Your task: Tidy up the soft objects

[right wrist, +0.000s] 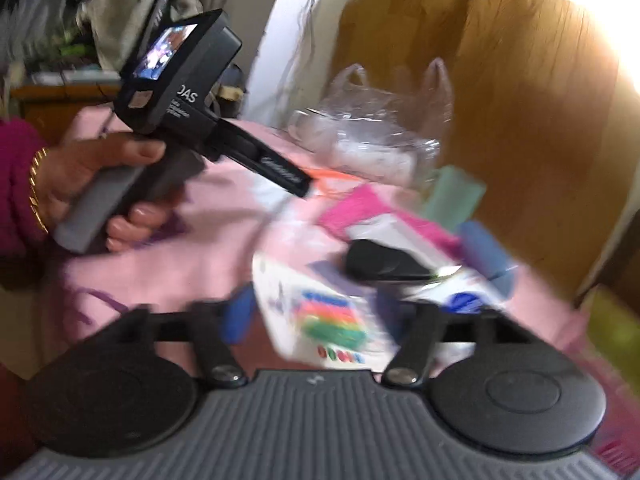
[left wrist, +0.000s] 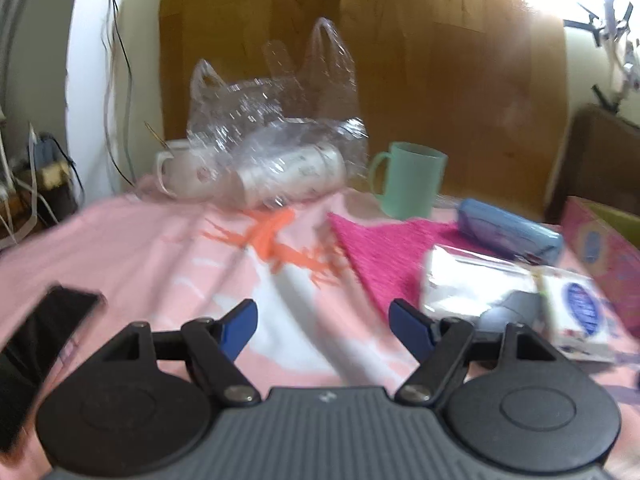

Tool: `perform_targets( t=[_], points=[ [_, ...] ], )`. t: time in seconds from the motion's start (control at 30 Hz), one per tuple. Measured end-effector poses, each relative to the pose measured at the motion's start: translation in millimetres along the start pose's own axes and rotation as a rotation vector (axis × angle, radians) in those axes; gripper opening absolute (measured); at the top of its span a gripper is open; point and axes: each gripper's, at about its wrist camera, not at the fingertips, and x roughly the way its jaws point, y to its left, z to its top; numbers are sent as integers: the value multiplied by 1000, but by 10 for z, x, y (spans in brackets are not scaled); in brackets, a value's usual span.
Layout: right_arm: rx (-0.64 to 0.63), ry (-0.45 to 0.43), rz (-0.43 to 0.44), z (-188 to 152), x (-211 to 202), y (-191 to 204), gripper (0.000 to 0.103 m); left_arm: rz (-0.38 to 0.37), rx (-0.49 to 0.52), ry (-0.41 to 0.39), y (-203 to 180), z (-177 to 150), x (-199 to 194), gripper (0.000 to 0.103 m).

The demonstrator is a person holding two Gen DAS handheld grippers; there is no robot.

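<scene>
While the pink patterned cloth (left wrist: pixel 132 240) is being spread over the table, the left gripper (left wrist: pixel 322 326) is being held low above it, angled slightly downward, with its blue fingertips (left wrist: pixel 240 326) standing well apart and nothing between them. In the right wrist view, the same left gripper is being gripped by a person's hand (right wrist: pixel 88 184), the thumb being laid along the top of the grey handle and the fingers being curled beneath; a gold bangle (right wrist: pixel 36 188) and a magenta sleeve (right wrist: pixel 14 184) are being shown at the wrist. The right gripper (right wrist: pixel 316 316) is being carried over a white packet printed with coloured stripes (right wrist: pixel 320 316), which is lying between its blurred blue fingers (right wrist: pixel 240 316); the jaws are being kept wide, and whether the pads are touching the packet cannot be told through the blur. The soft things are being left on the cloth: a bright pink knitted cloth (left wrist: pixel 384 248) near the middle, a silvery white pouch (left wrist: pixel 468 284) overlapping its right edge, and a white tissue pack with a blue oval (left wrist: pixel 576 312) just beside the pouch. A blue case (left wrist: pixel 508 232) is lying behind them, a mint green mug (left wrist: pixel 412 180) is standing upright further back, and a clear plastic bag (left wrist: pixel 272 128) is being draped around a white cylinder beside a white mug (left wrist: pixel 180 172). A black phone (left wrist: pixel 44 344) is resting at the cloth's left edge.
</scene>
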Motion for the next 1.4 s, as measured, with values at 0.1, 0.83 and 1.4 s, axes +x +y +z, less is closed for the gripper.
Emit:
perform_targets(
  t=[0.1, 0.83, 1.4],
  points=[
    [93, -8, 113, -21, -78, -104, 80, -90, -37, 60, 20, -51, -151, 74],
    [223, 134, 67, -302, 77, -211, 79, -506, 73, 335, -858, -305, -299, 51],
    [306, -20, -144, -282, -132, -672, 5, -556, 36, 240, -1252, 144, -344, 33]
  ],
)
